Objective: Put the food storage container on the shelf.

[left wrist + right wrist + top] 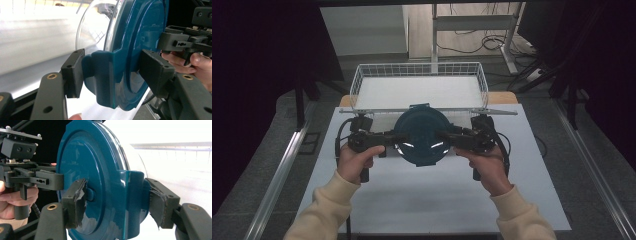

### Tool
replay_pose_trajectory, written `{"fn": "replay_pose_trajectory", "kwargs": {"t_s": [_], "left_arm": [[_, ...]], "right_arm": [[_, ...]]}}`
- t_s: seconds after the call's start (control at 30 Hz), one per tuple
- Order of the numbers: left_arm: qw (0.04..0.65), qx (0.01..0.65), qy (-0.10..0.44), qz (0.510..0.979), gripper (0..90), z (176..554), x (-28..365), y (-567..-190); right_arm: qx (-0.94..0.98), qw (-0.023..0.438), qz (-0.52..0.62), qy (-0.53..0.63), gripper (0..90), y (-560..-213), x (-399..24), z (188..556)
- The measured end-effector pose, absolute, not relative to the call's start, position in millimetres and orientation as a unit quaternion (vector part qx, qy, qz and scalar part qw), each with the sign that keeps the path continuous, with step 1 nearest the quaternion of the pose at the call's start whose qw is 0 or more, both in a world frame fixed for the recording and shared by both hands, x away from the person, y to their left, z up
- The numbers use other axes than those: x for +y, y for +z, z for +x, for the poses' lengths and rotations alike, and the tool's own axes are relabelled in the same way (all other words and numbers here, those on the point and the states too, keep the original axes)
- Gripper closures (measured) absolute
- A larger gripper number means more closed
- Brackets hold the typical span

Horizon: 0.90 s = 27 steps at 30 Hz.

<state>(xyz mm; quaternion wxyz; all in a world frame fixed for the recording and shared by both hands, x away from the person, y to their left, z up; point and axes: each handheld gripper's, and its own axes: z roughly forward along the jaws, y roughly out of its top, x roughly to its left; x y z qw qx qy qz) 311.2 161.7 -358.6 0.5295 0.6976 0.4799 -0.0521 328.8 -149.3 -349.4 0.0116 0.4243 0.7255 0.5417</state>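
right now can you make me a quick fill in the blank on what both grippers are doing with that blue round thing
1. The left gripper and the right gripper both grip the ____ round lid.
2. The lid is held up, ____ the table.
3. Behind the lid sits a white wire ____.
4. The lid's dome is ____ plastic.

Missing words: blue; above; basket; clear

Dim high view; gripper views' backgrounds glare white
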Motion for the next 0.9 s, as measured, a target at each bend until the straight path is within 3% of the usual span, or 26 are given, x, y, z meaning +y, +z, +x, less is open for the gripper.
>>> {"fn": "replay_pose_trajectory", "kwargs": {"t_s": [0.5, 0.9], "left_arm": [[0.53, 0.476, -0.043, 0.7, 39.0, 341.6, 170.6, -317.8], [0.527, 0.479, -0.045, 0.701, 39.2, 393.4, 179.3, -283.9]], "right_arm": [[0.723, 0.015, 0.416, 0.551, 36.4, -313.5, -141.6, 357.1], [0.72, 0.006, 0.419, 0.553, 36.4, -278.5, -132.0, 413.4]]}}
